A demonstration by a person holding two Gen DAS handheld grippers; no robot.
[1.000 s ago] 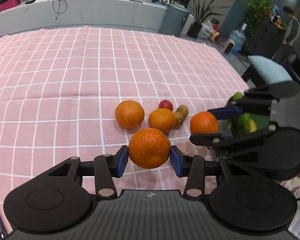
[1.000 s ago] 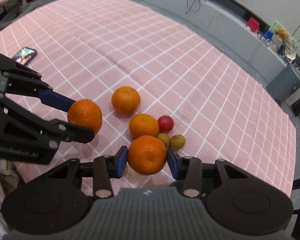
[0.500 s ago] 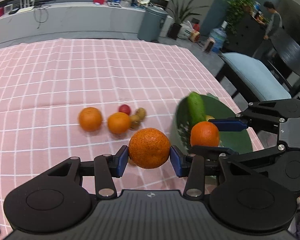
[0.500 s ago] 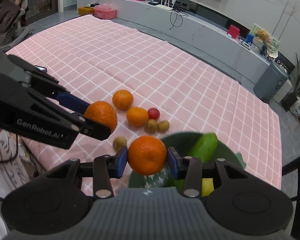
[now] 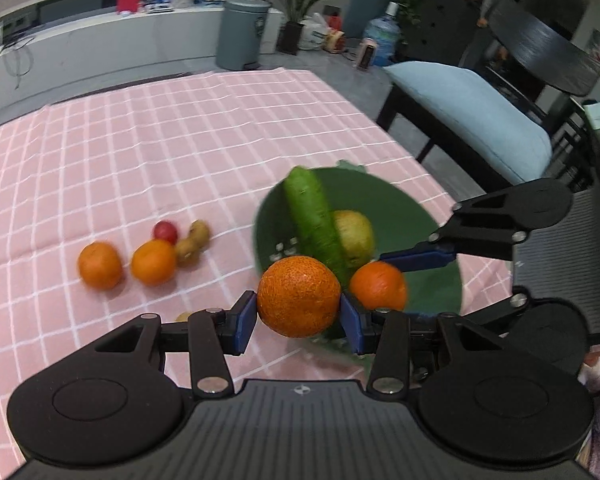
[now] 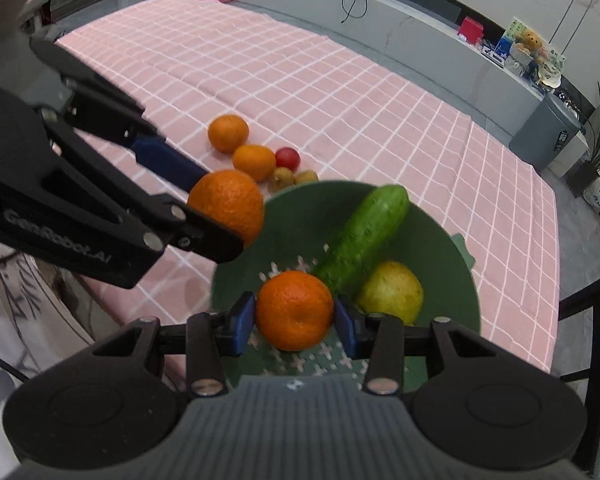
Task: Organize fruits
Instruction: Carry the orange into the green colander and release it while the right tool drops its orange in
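Oranges [image 5: 299,297] [image 6: 294,310] clenched in both grippers' jaws partly hide the green bowl [image 6: 456,280].

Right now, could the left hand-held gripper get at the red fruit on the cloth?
Probably not yet: the left hand-held gripper is shut on an orange, so nothing else fits. The red fruit itself lies uncovered.
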